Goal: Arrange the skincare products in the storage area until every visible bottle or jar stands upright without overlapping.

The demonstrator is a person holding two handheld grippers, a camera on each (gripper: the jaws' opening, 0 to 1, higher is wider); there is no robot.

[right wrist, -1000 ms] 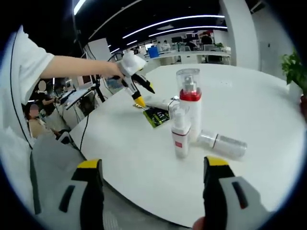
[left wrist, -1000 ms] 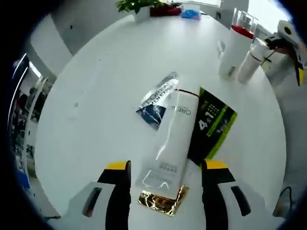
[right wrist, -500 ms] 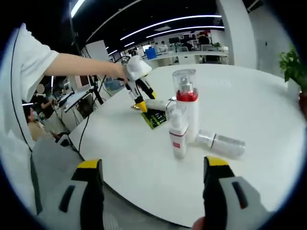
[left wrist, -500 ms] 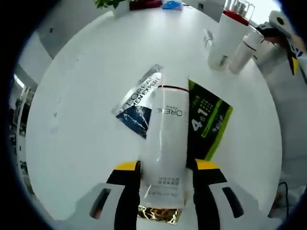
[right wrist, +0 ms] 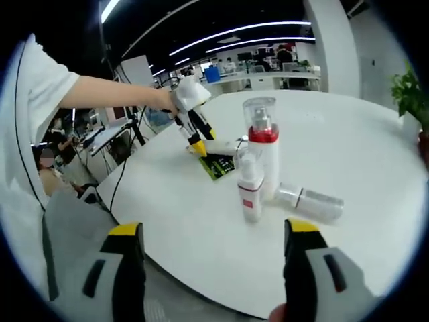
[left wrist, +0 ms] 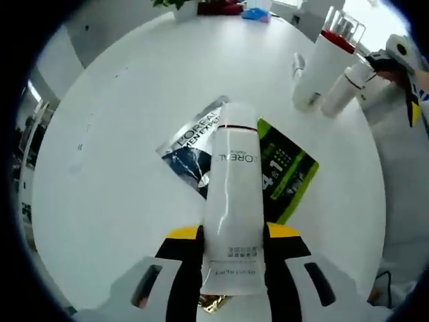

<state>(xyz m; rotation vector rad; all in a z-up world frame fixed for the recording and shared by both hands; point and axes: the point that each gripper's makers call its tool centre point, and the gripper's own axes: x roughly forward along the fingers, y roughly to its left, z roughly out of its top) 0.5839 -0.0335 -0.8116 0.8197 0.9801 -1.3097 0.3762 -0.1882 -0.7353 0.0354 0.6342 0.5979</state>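
Note:
My left gripper (left wrist: 232,236) is shut on a white L'Oreal tube (left wrist: 232,201), which lies over a silver-blue sachet (left wrist: 194,144) and a green-black sachet (left wrist: 285,176). A gold sachet corner (left wrist: 213,305) peeks out under the tube's tail. Farther off stand a tall white pump bottle with a red collar (left wrist: 322,67) and a small white bottle (left wrist: 345,90). In the right gripper view my right gripper (right wrist: 209,231) hangs open in front of the tall pump bottle (right wrist: 263,151) and the small bottle (right wrist: 251,191). A clear-capped bottle (right wrist: 312,202) lies on its side beside them. The left gripper (right wrist: 194,137) shows at the tube there.
The round white table (right wrist: 348,134) holds a potted plant (right wrist: 412,100) at its far right edge. The person's arm (right wrist: 107,90) reaches in from the left. An office with desks lies behind. Bare tabletop (left wrist: 127,121) spreads left of the sachets.
My left gripper has come down around the tube's tail and shut on it. The right gripper has stayed open and nearly still.

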